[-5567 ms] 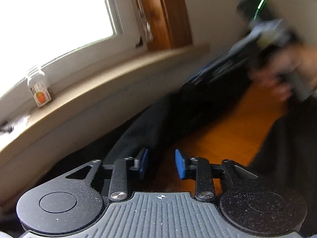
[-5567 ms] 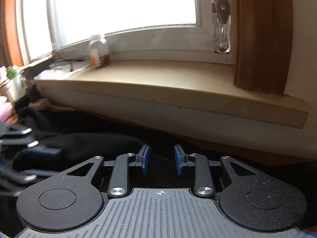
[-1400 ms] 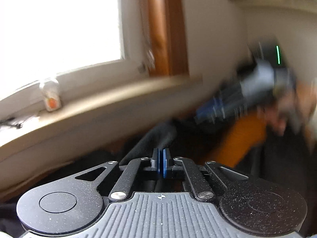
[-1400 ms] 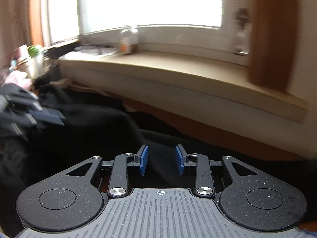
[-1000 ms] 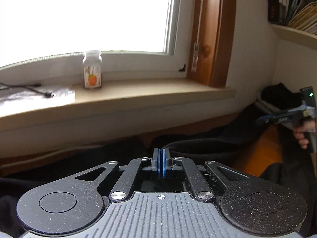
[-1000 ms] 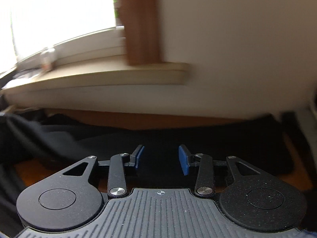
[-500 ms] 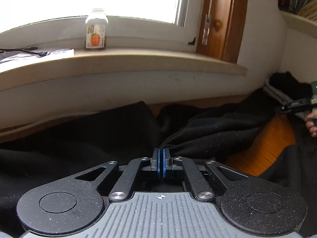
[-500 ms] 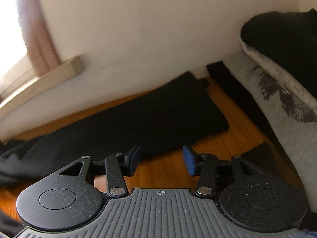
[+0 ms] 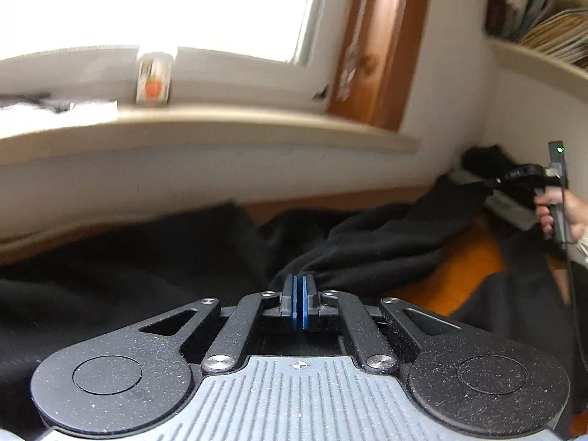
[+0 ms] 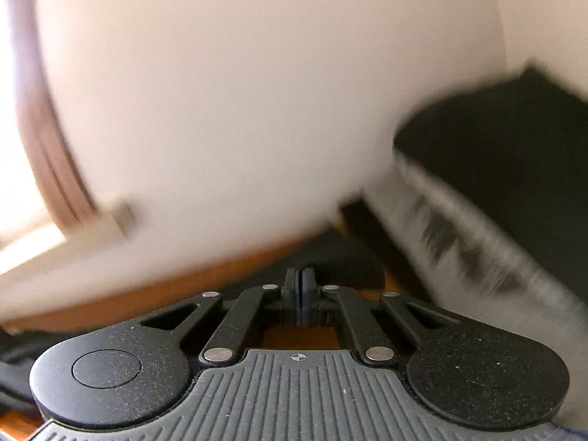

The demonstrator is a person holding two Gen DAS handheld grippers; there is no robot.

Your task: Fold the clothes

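Item 1, black garment [image 9: 386,242]: spread across the orange-brown wooden floor [image 9: 466,268] below the window wall, bunched from 9 o'clock to 3 o'clock in my left view; a fold rises to my left gripper [image 9: 299,296].

Item 2, my left gripper: blue pads pressed together, pinching that fold at 12 o'clock.

Item 3, my right gripper [image 10: 304,294]: pads closed on the dark garment's edge, which lies on the floor just ahead. View heavily blurred. In the left view it appears at 3 o'clock, held in my right hand [image 9: 562,213].

Item 4, surroundings: windowsill [image 9: 220,128] at 12 o'clock with 1 small jar [image 9: 152,79]; shelf of books [image 9: 544,18] at 2 o'clock; grey-and-dark pile [image 10: 496,202] at 3 o'clock in the right view.
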